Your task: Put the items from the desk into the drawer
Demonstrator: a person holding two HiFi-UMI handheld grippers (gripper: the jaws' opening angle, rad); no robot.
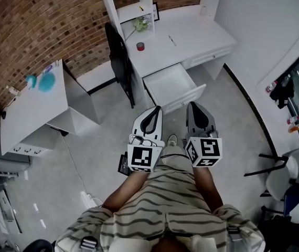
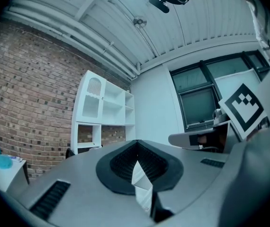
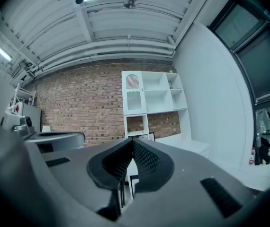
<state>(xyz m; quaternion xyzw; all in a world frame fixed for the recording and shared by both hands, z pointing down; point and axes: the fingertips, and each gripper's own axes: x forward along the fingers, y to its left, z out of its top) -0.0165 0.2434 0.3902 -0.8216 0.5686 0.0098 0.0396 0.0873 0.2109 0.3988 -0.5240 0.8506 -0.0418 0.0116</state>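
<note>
- Head view: I see the left gripper [image 1: 152,118] and the right gripper [image 1: 196,115] held side by side close to the body. Both point toward the desk [image 1: 191,35] and are well apart from it.
- Head view: the drawer [image 1: 171,85] is pulled out from the desk front. Its inside looks plain white, and I can make out nothing in it.
- Head view: a red item [image 1: 140,46] sits on the desk near the left end. A thin item [image 1: 171,40] lies to its right, apart from it. Neither gripper touches them.
- Head view: a black chair [image 1: 119,62] stands against the desk's left end.
- Left gripper view: the jaws meet at their tips, with only a narrow sliver of light below the contact line. Nothing is between them. A white shelf unit [image 2: 102,112] and a brick wall [image 2: 31,93] lie ahead.
- Right gripper view: the jaws are likewise closed tip to tip and hold nothing. The shelf unit and the desk top appear beyond them, far off.
</note>
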